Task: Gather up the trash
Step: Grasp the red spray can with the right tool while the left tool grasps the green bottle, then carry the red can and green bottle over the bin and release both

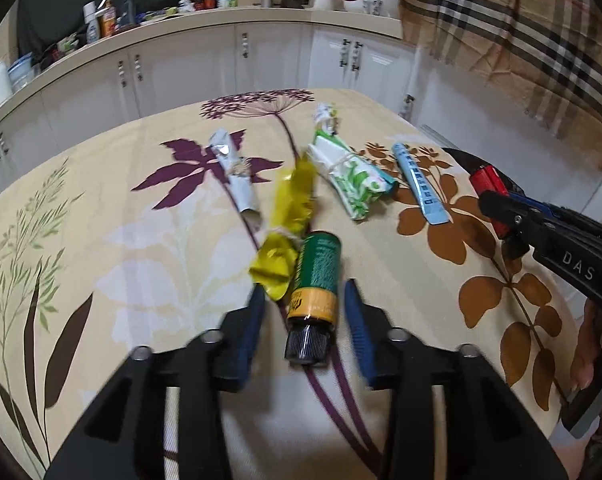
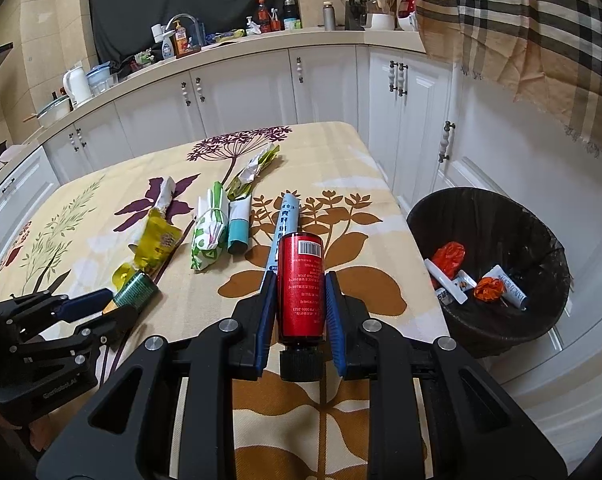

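On the flowered tablecloth (image 1: 141,264) a green bottle (image 1: 316,268) with a black cap lies between the blue pads of my left gripper (image 1: 305,289). The jaws are open, with a gap on each side of the bottle. A crumpled yellow wrapper (image 1: 289,216) touches the bottle's left side. My right gripper (image 2: 301,280) is shut on a red bottle (image 2: 301,280), cap toward the camera, held above the table's near right part. Beyond lie a silver-white wrapper (image 1: 237,176), a green-and-white packet (image 1: 349,178) and a light blue tube (image 1: 419,184).
A black bin (image 2: 509,232) stands on the floor right of the table, with orange and white scraps inside. White cabinets and a cluttered counter (image 2: 261,40) run behind the table. A plaid cloth (image 2: 521,40) hangs at the upper right.
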The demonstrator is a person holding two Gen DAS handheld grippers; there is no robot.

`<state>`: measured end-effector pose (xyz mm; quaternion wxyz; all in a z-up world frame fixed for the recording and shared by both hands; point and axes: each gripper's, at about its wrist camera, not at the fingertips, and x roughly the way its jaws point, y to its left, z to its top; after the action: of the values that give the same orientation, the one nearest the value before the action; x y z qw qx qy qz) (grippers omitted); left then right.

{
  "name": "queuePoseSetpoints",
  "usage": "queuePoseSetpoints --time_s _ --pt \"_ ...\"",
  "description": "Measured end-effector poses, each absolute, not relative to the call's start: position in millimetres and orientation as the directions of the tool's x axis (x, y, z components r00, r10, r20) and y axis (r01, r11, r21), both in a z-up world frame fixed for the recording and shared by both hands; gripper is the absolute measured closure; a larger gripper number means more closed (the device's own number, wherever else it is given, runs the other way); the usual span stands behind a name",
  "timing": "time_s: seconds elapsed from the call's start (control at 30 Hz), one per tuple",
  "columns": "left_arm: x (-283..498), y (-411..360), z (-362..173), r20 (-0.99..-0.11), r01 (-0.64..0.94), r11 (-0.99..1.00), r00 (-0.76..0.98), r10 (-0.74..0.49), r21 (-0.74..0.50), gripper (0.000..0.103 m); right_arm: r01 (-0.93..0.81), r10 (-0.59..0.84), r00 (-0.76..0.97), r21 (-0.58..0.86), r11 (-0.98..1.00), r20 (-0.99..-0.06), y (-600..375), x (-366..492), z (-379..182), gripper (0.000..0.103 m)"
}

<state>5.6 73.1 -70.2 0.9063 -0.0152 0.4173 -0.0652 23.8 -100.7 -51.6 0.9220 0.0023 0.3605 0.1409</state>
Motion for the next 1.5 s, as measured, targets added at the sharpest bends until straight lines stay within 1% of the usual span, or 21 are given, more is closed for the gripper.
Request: queuePoseSetpoints --time_s 0.13,0.3,0.33,0.37,0.4,0.43,0.57,0.83,1.1,1.37,1.5 --pt "0.2 78.7 -69.9 -0.749 0.084 0.991 0.649 -0.133 -0.103 0.058 -0.262 0.263 0.699 0.105 0.959 -0.665 -99.5 22.4 -52.0 0.08" --pt "1.8 72.3 -69.0 -0.748 0.103 0.99 0.649 -0.137 -0.093 0.059 -0.262 0.265 0.699 0.107 0.959 -0.665 -99.2 22.2 -52.2 0.08" --pt "2.5 70.4 -69.2 -0.749 0.107 0.99 0.648 -0.139 -0.09 0.063 -0.262 0.265 0.699 0.106 0.959 -0.665 -99.0 21.9 -52.2 0.08" --pt "3.5 68.1 -69.6 -0.752 0.115 0.989 0.644 -0.141 -0.088 0.072 -0.262 0.264 0.699 0.106 0.959 -0.665 -99.2 21.8 -52.1 0.08" --pt "3.9 66.5 -69.7 -0.754 0.119 0.99 0.643 -0.139 -0.081 0.076 -0.261 0.265 0.699 0.107 0.959 -0.665 -99.6 22.1 -52.1 0.08" --pt "4.5 64.0 -69.9 -0.755 0.124 0.99 0.642 -0.136 -0.072 0.078 -0.261 0.265 0.699 0.108 0.959 -0.664 -99.4 21.8 -51.9 0.08" --pt "0.4 61.1 -67.4 -0.743 0.126 0.991 0.659 -0.12 -0.049 0.078 -0.259 0.267 0.704 0.112 0.959 -0.658 -100.4 20.1 -50.7 0.08" --pt "-15.5 61.0 -55.0 -0.689 0.075 0.997 0.723 -0.051 0.005 0.078 -0.256 0.272 0.719 0.121 0.959 -0.639 -110.3 18.4 -46.0 0.08" --pt "-15.5 52.9 -30.5 -0.606 0.044 0.999 0.795 -0.026 0.015 0.078 -0.237 0.257 0.758 0.115 0.965 -0.599 -122.1 15.3 -35.8 0.08" --pt "5.2 31.1 -14.9 -0.547 0.054 0.998 0.835 -0.057 -0.022 0.078 -0.171 0.181 0.812 0.071 0.983 -0.555 -144.9 16.1 -23.6 0.08" --pt "18.1 13.3 -9.4 -0.521 0.074 0.997 0.85 -0.077 -0.027 0.078 -0.112 0.111 0.842 0.03 0.993 -0.528 -161.5 19.3 -19.1 0.08"
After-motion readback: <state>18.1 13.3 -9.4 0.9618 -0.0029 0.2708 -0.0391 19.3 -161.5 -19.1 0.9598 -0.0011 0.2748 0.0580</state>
